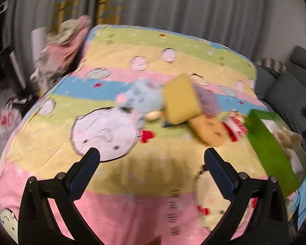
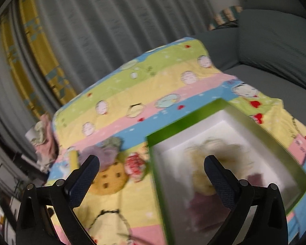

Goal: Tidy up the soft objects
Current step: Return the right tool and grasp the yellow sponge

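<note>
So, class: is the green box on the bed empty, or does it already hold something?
Not empty. The green box is open on top, and a cream plush lies inside on its white lining, with something purplish beside it, too blurred to name.

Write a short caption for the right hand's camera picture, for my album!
Open right gripper above a green box with a cream plush toy inside, cookie plush waiting on the striped blanket.

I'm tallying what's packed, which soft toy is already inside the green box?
The cream plush, lying in the green box; the cookie plush and blue plush lie on the bedspread.
</note>
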A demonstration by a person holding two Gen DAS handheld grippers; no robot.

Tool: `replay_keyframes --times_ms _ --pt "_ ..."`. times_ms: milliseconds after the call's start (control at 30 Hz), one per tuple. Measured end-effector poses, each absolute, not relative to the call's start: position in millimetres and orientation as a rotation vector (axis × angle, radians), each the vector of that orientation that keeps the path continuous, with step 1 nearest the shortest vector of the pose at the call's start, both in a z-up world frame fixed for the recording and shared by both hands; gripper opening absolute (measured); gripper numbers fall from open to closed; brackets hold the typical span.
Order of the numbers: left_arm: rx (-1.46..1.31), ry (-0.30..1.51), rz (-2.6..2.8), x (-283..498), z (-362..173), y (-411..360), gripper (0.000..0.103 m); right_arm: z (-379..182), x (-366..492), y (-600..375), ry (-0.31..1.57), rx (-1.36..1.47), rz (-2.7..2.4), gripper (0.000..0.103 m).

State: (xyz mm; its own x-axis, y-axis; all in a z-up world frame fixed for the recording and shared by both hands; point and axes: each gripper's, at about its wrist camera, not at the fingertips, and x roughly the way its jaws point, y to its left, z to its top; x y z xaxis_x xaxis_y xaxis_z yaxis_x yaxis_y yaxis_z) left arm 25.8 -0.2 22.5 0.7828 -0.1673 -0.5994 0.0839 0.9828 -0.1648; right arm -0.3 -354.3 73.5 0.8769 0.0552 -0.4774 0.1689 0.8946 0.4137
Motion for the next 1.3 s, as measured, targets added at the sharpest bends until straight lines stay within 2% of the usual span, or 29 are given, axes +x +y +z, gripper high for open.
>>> replay_keyframes --times_ms 433,533,667,867,933,1000,1300 --pt "-0.221 0.764 -0.033 35 13 41 0.102 35 49 -233 0.71 0.372 0.129 0.101" --pt "-0.254 0.794 -0.014 39 11 53 0.102 34 71 -204 0.725 0.371 0.163 0.09" --pt "-0.348 0.812 0.006 41 10 74 0.102 38 106 -169 0.727 0.326 0.176 0.082" --pt "-0.46 0.809 -0.017 38 17 95 0.102 29 152 -142 0.781 0.206 0.078 0.062" --pt "-0.457 0.812 -0.037 38 19 98 0.102 25 158 -138 0.796 0.176 0.063 0.044" --pt "-0.459 0.801 -0.041 35 23 101 0.102 23 161 -133 0.813 0.172 0.078 0.033" --pt "-0.484 0.796 -0.049 35 22 104 0.102 48 103 -133 0.766 0.172 0.204 0.031"
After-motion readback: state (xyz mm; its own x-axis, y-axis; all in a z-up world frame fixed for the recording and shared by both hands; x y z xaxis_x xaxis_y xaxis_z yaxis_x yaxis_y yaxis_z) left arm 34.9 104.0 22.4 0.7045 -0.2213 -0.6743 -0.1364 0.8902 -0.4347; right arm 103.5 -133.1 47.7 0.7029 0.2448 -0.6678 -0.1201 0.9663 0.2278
